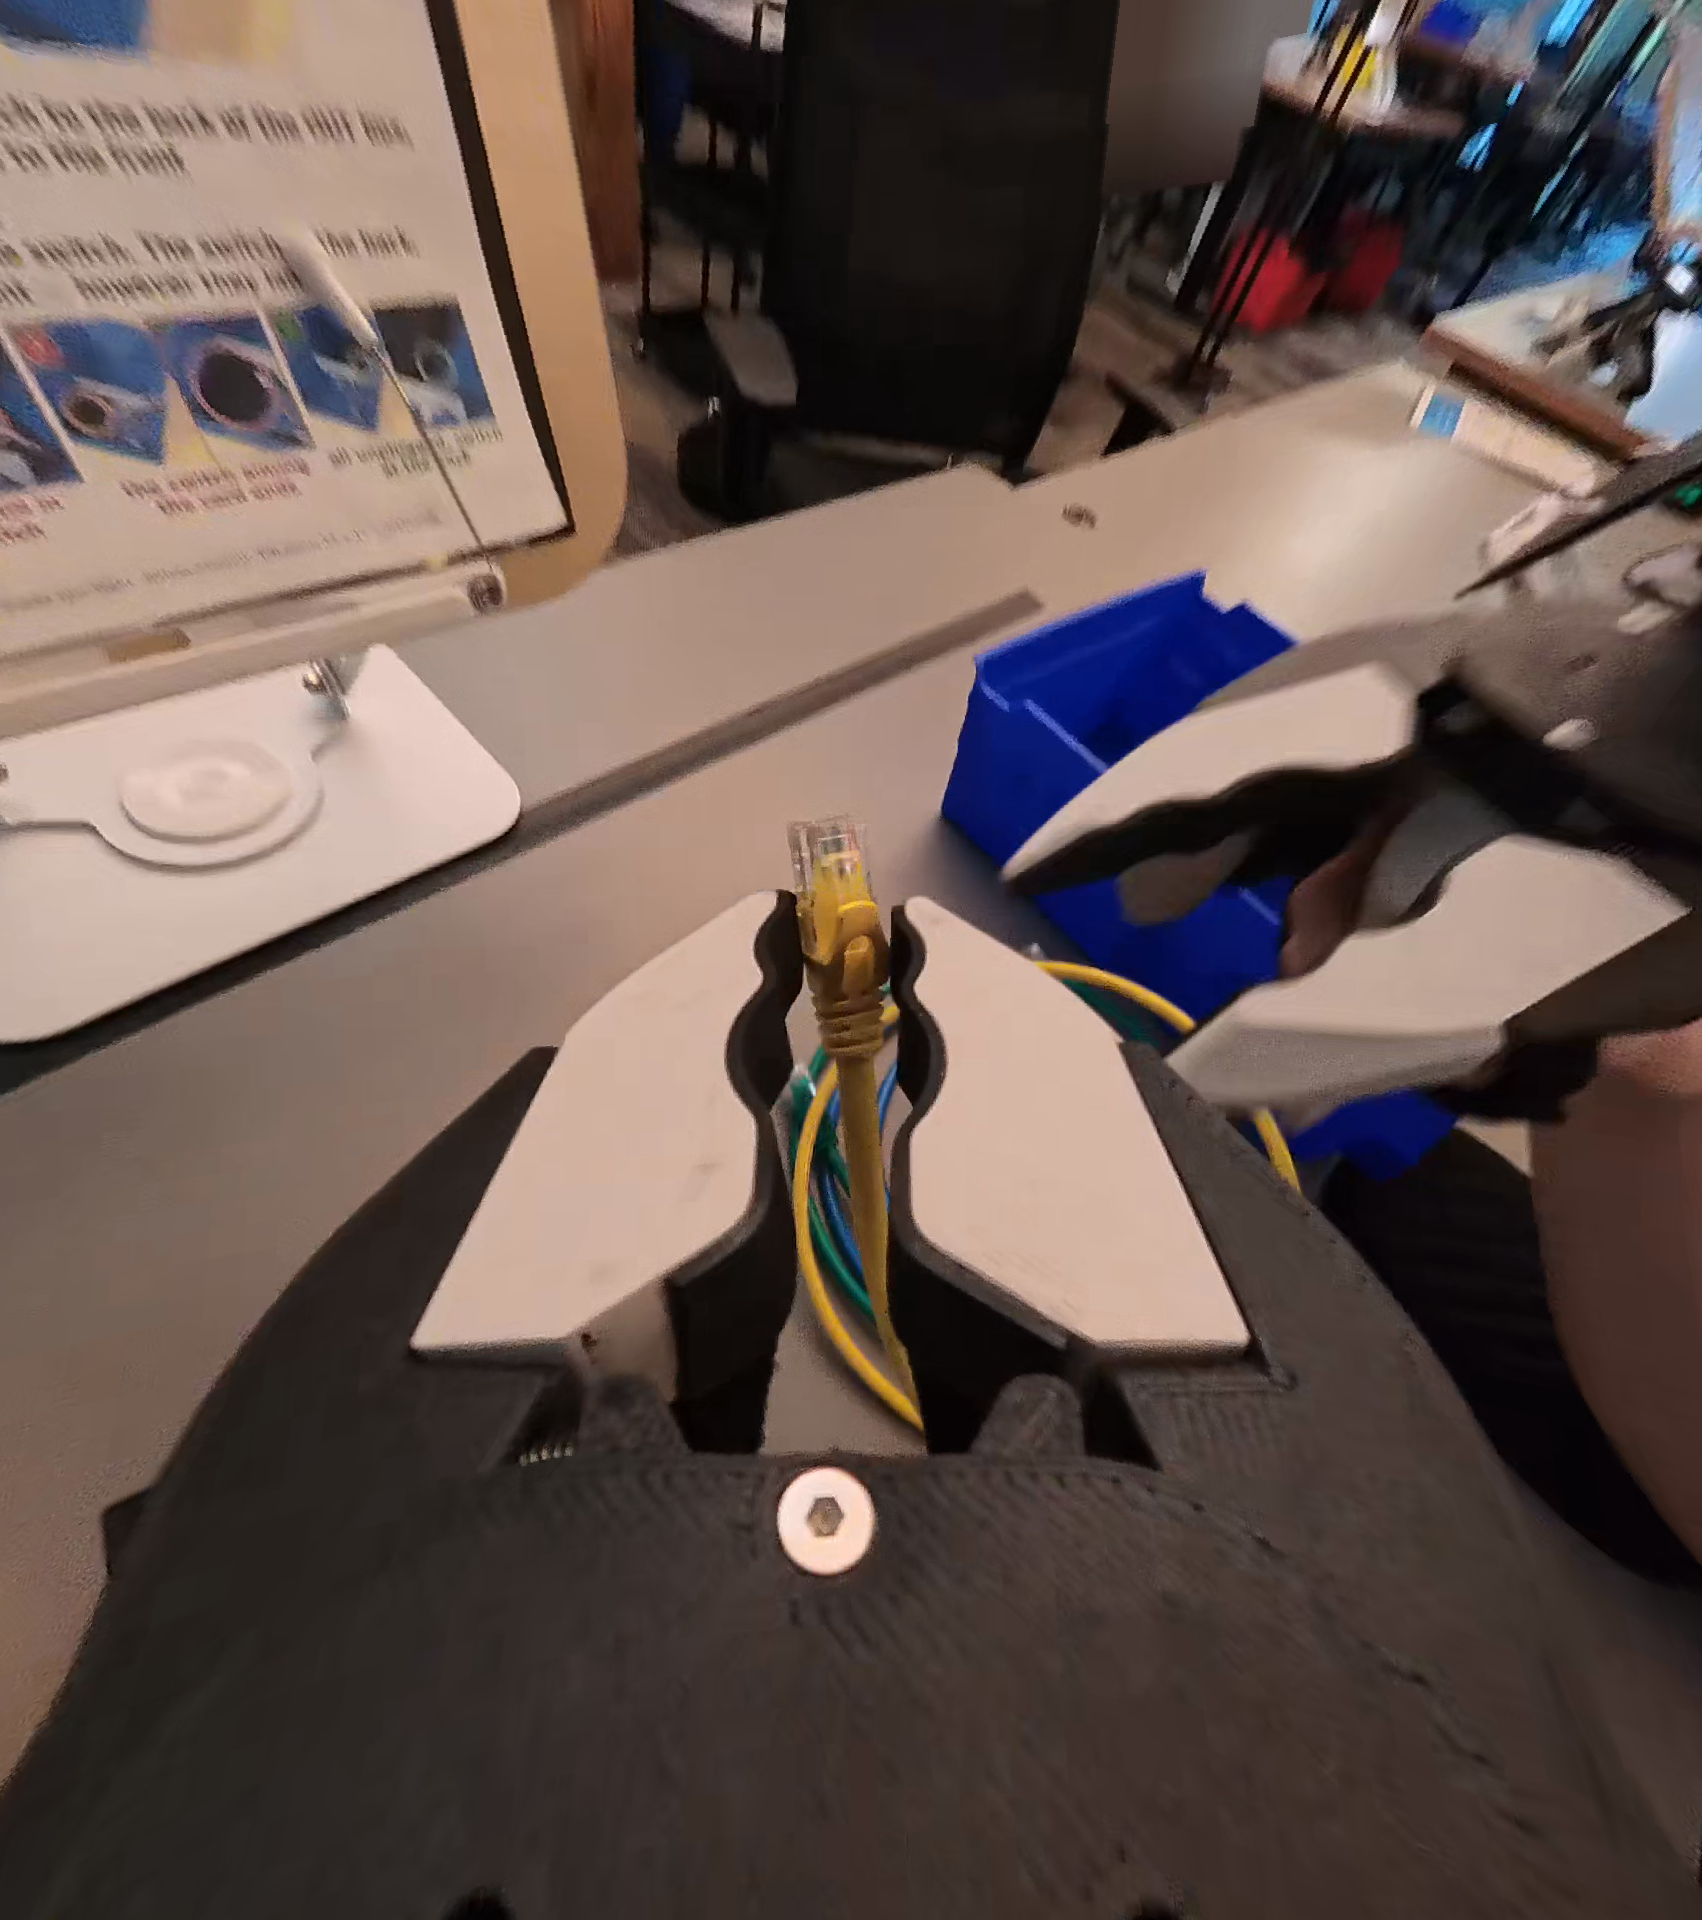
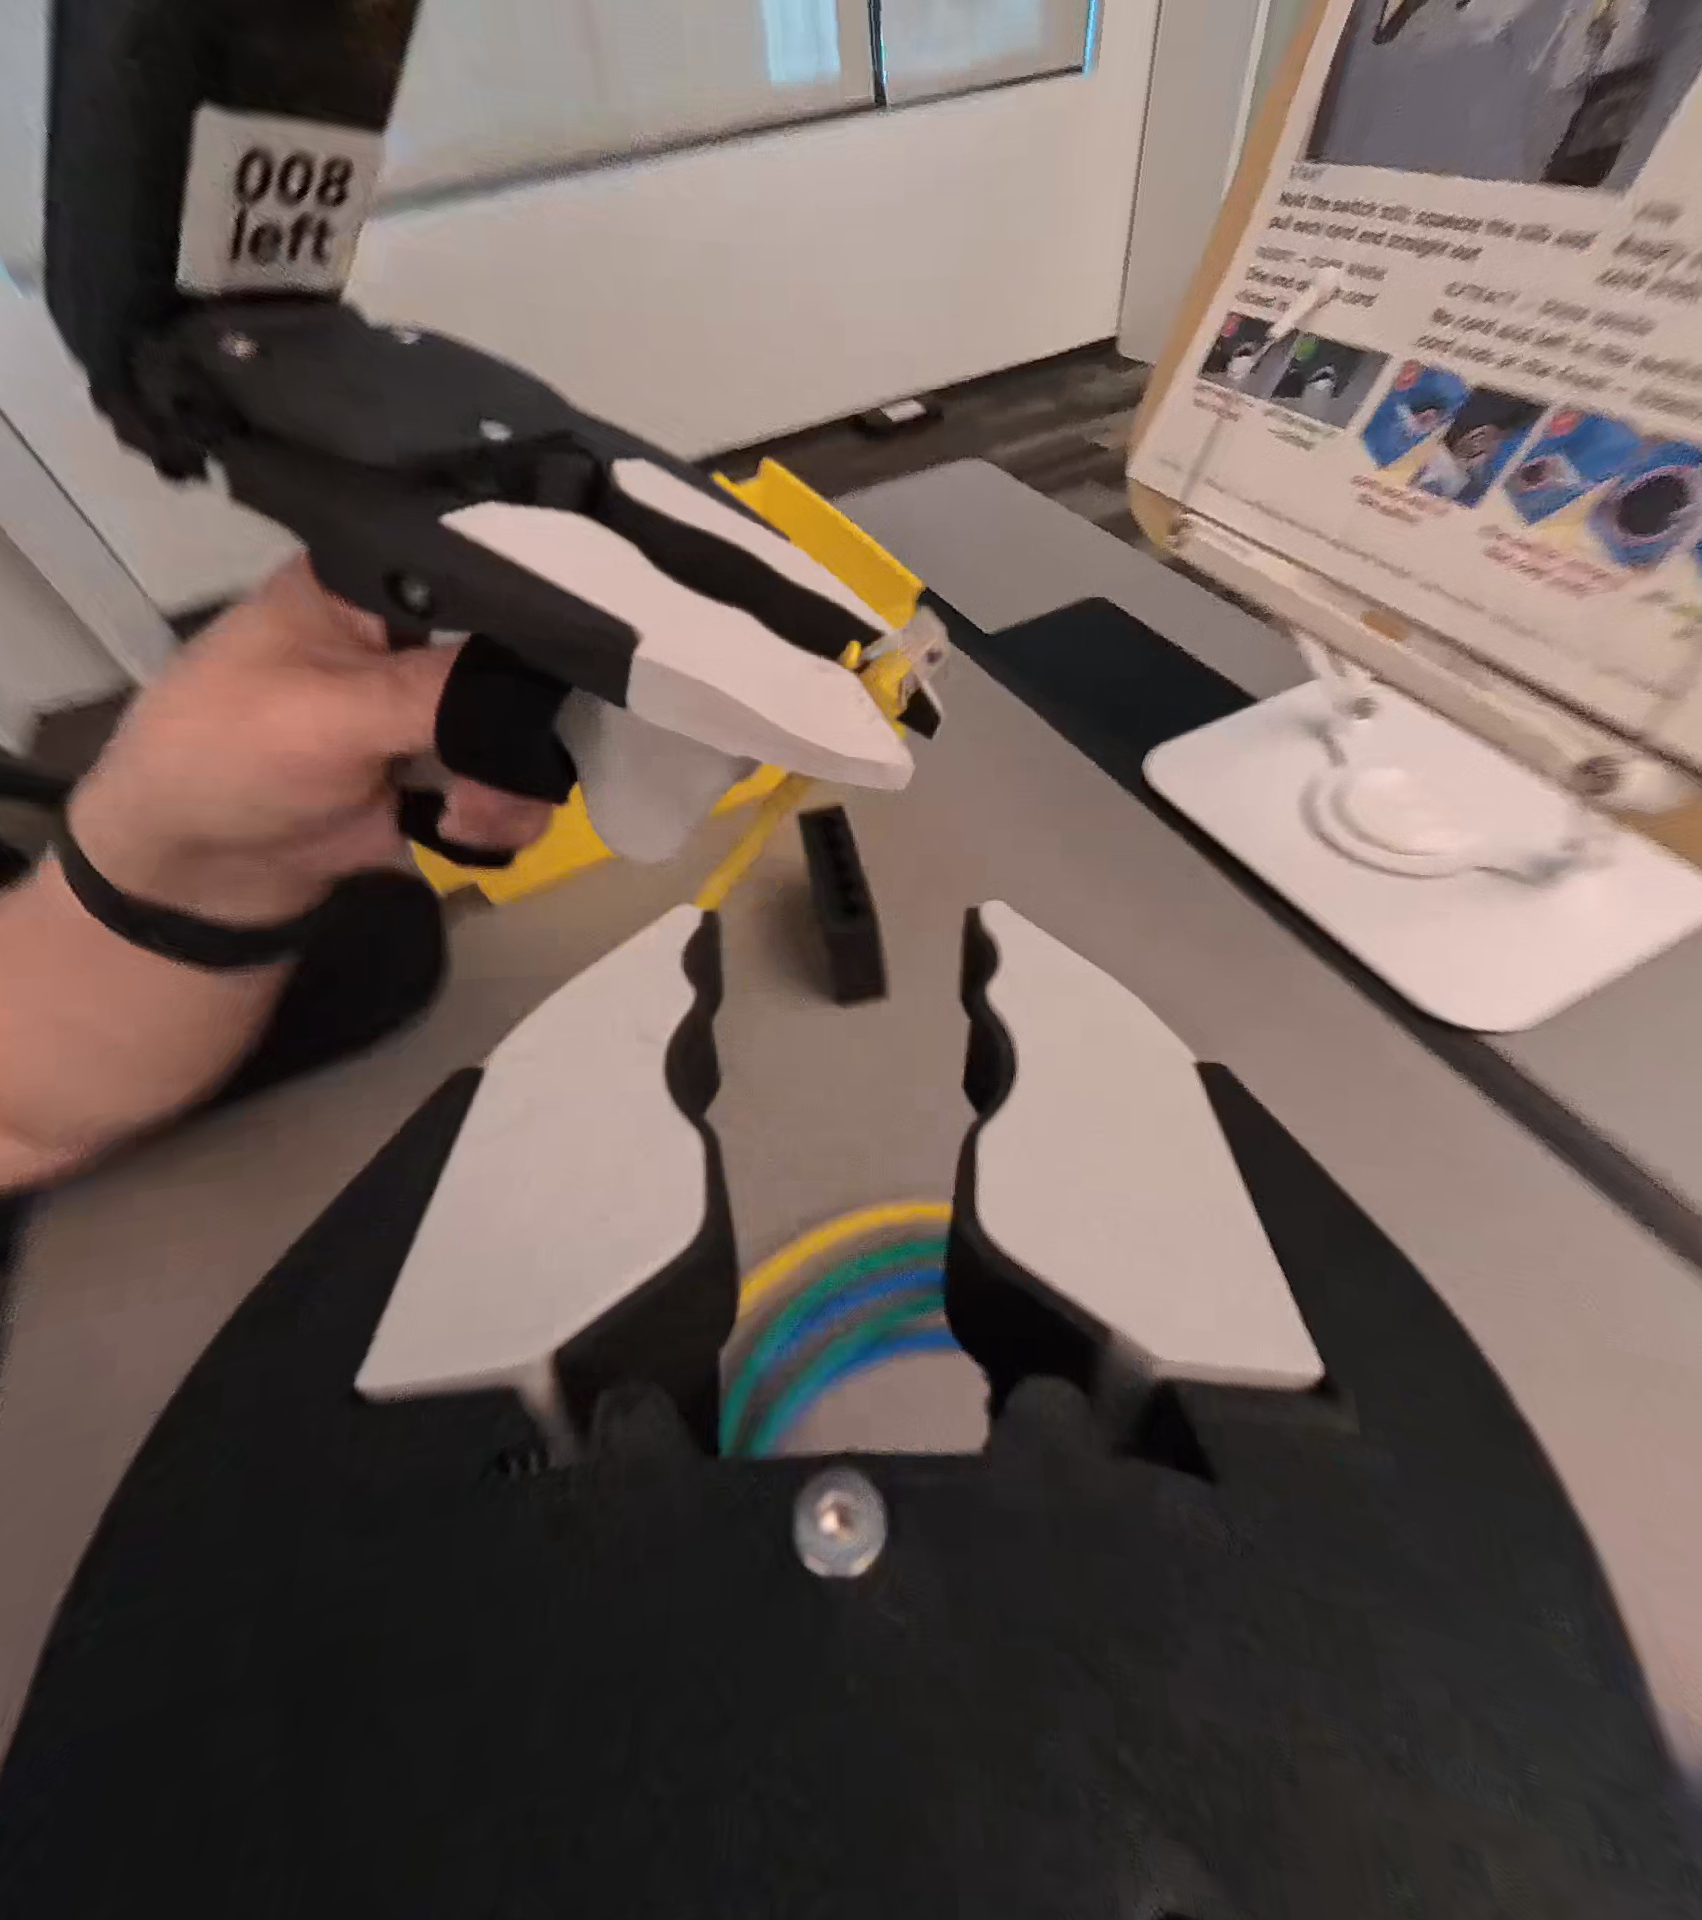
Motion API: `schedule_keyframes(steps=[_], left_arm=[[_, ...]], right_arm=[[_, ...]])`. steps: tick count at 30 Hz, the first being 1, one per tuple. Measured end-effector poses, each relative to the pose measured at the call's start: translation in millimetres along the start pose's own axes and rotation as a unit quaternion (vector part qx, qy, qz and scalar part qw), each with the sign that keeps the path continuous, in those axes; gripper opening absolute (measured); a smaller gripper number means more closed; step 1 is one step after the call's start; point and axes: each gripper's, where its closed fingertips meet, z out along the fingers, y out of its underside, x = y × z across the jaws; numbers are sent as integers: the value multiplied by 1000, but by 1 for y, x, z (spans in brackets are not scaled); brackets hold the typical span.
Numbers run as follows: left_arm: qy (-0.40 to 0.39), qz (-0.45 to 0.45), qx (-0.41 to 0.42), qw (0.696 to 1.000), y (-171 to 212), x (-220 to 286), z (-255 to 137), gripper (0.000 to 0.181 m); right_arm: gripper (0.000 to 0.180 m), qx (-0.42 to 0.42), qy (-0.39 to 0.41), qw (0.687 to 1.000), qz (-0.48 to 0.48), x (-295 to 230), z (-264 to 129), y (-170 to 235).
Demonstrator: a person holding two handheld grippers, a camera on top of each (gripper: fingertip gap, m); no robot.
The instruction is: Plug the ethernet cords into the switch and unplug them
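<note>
I was working over a grey counter (image 1: 722, 665) in an office-like room, with an instruction board on a white stand (image 1: 203, 810) propped at the far side, a blue bin (image 1: 1065, 727) to my right and a yellow bin (image 2: 826, 530) behind my left tool. As far as I could judge, the task was at an early stage: the black switch (image 2: 842, 914) stood on the counter with its row of ports facing up and nothing visibly plugged into it, while the loose cords (image 2: 847, 1299), yellow, green and blue, lay coiled on the counter near me. So the plugging seemed barely begun, and the unplugging lay wholly ahead; whether any round had already been completed I could not tell. My left hand-held gripper (image 1: 839, 914) was clenched on the yellow cord (image 1: 862, 1122) just below its clear plug (image 1: 826, 847), which stuck out past the fingertips and pointed forward, clear of the counter and not yet at the switch. My right hand-held gripper (image 2: 839, 920) was released, its jaws standing well apart with nothing between them, hovering above the coil and aimed at the switch just beyond its tips without touching it. I judged its job would be to steady the switch while the left brought the plug to a port.
</note>
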Motion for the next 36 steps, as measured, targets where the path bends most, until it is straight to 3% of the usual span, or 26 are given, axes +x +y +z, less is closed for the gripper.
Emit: schedule_keyframes(steps=[1,6,8,9,10,17,22,28,30,33,36], left_arm=[[4,-1,13,1000,-3,-1,-3,15],[36,-6,4,999,-1,0,-3,15],[37,6,-5,999,0,-1,-4,15],[49,3,-6,999,-1,0,-6,15],[69,-2,-9,998,-1,4,-8,15],[231,-4,-7,973,-9,43,-33,17],[385,-28,-2,922,-12,73,-60,29],[511,-36,-38,858,4,108,-70,36],[532,-33,-53,844,10,119,-70,37],[509,-7,-79,857,24,124,-57,40],[493,-6,-87,865,28,123,-50,15]], right_arm=[[52,8,-15,1000,26,-5,12,1],[50,8,-67,994,83,-28,59,18],[44,19,-83,992,91,-32,65,19],[28,20,-93,991,95,-34,65,20],[13,20,-111,989,95,-37,63,20],[7,2,-218,970,108,-59,37,13],[6,-51,-319,943,81,-91,-3,14],[6,-90,-352,930,49,-106,-26,21],[6,-105,-362,925,49,-110,-28,25],[6,-129,-351,926,42,-109,-25,33],[7,-152,-327,932,32,-103,-20,42]])
